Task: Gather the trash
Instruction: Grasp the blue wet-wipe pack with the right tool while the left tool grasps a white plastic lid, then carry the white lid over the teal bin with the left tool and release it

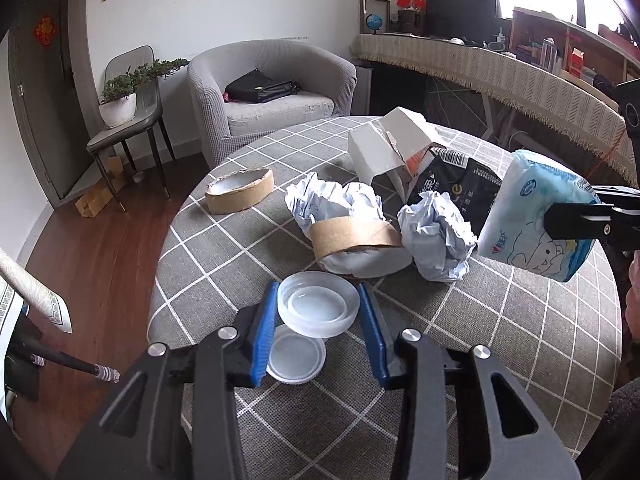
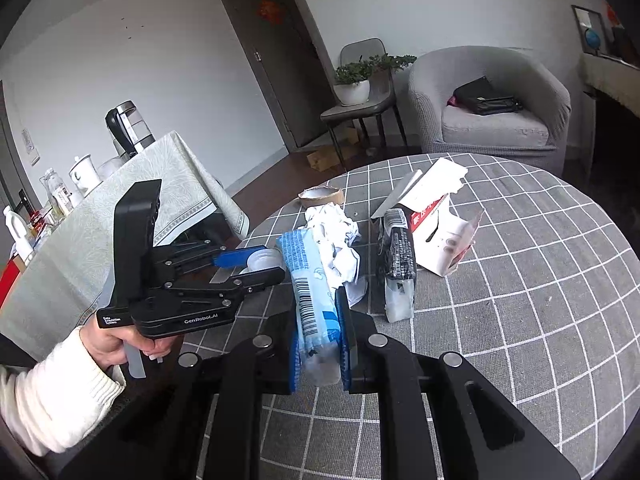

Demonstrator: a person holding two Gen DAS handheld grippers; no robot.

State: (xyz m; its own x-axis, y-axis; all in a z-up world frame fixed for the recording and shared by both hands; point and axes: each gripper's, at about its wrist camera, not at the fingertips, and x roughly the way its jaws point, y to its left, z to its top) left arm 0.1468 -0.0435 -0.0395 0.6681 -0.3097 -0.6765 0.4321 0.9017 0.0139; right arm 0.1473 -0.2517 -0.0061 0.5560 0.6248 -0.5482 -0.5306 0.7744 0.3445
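My left gripper (image 1: 318,292) has its blue pads against both sides of a clear plastic lid (image 1: 320,308), holding it just above a second lid (image 1: 296,356) that lies flat on the grey checked table (image 1: 224,264). In the right wrist view the left gripper (image 2: 260,260) shows with the lid (image 2: 266,258) between its fingers. My right gripper (image 2: 318,320) is shut on a blue tissue pack (image 2: 308,272), held above the table; the pack (image 1: 536,224) hangs at the right in the left wrist view. Crumpled paper (image 1: 436,236), a cardboard ring (image 1: 354,236), a black packet (image 1: 456,184) and a torn white carton (image 1: 384,148) lie beyond.
Another cardboard ring (image 1: 240,192) sits at the table's far left. A grey armchair (image 1: 272,92) with a black bag and a chair bearing a potted plant (image 1: 120,96) stand behind. A cloth-covered side table (image 2: 120,208) with a kettle is left of the round table.
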